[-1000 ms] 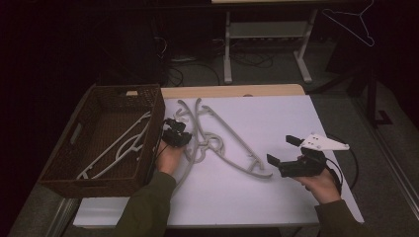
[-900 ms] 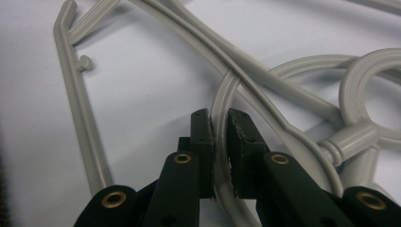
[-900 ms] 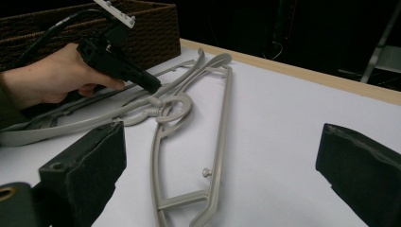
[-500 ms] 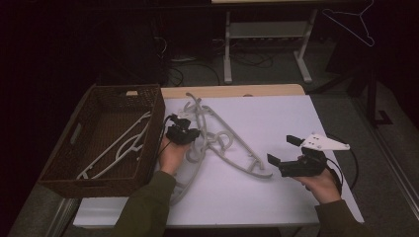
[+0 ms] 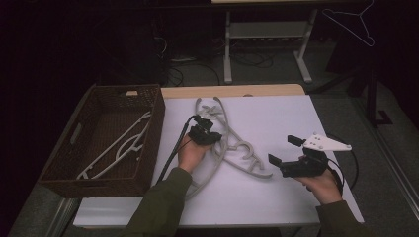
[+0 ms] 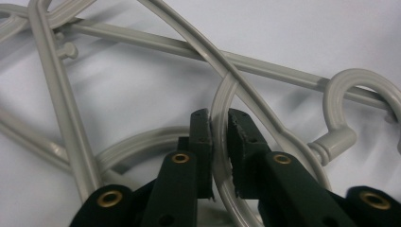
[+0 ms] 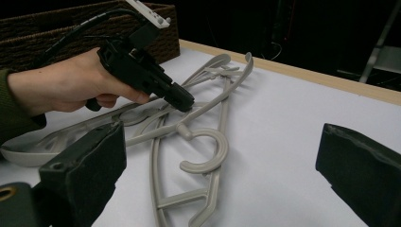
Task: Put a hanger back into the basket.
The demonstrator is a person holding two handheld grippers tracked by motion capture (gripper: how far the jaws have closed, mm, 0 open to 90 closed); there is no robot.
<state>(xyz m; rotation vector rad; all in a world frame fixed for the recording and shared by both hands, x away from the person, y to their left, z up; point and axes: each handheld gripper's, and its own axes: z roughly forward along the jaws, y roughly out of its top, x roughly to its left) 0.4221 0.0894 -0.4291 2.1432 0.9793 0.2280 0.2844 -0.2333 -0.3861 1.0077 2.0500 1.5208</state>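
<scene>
Dark brown wicker makes up the rectangular basket [image 5: 148, 94] at the left of the white-topped table [image 5: 276, 118], and inside it lies one pale grey plastic hanger [image 5: 118, 148], slanting from the near left corner up toward the far right wall. Just to the right of the basket, a tangled pile of pale grey plastic clothes hangers [image 5: 232, 143] sprawls across the middle of the table, their hooks and bars crossing over one another. The left gripper [image 5: 206, 134], black and held in a hand with a dark green sleeve, points down into this pile; seen from its own camera, the left gripper [image 6: 218, 137] has a curved grey hanger bar [image 6: 218, 101] running up between its two black pads, with narrow slivers of gap on either side, and its jaws have just been opening a little, so the bar sits loosely between them rather than pinched. A hook of a neighbouring hanger [image 6: 352, 101] curls just to the right of that bar. Farther right, well apart from the pile, the right gripper [image 5: 284, 150] hovers low over bare table with its jaws spread wide, nothing between them, a grey three-cornered plate on its top.
</scene>
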